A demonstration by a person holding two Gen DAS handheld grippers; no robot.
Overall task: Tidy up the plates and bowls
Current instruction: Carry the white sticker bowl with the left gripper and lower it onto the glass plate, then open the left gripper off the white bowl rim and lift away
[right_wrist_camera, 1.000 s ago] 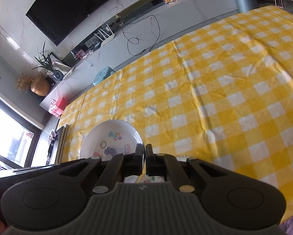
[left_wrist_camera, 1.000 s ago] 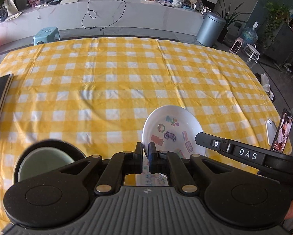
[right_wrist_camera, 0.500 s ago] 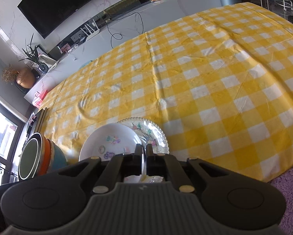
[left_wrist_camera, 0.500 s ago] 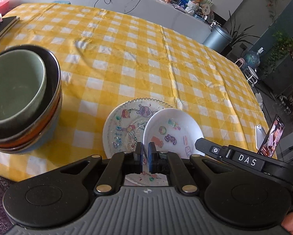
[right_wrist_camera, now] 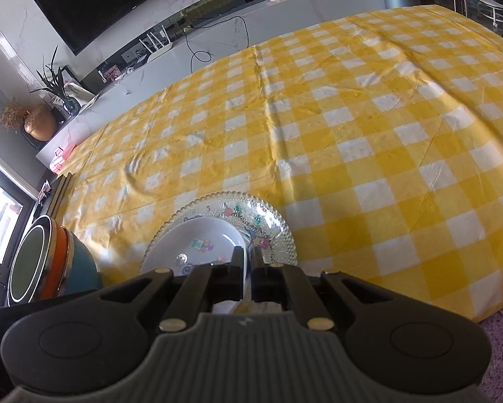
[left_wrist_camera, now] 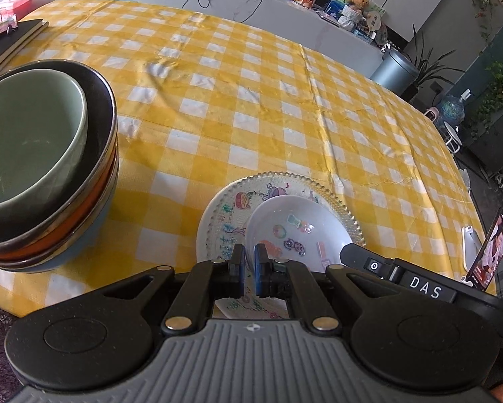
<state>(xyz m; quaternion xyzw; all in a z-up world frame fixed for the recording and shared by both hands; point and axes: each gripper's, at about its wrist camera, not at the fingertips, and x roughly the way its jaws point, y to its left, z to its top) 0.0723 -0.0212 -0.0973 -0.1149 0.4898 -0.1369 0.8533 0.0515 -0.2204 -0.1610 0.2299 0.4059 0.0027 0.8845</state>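
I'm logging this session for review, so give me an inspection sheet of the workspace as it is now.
Surface: table under a yellow-and-white checked tablecloth, creased.
Job's things: white sticker-patterned bowl over a clear beaded-rim plate with cartoon prints, near the table's front edge; stack of nested bowls, green one on top, to its left.
Clutter: dark books at the far left corner; phone propped at the right edge.
Grippers: left gripper and right gripper each shut on the white bowl's rim.
Cables: black cable on the counter behind.
Surroundings: wall television, grey bin, potted plants, snack bag, teddy bear.
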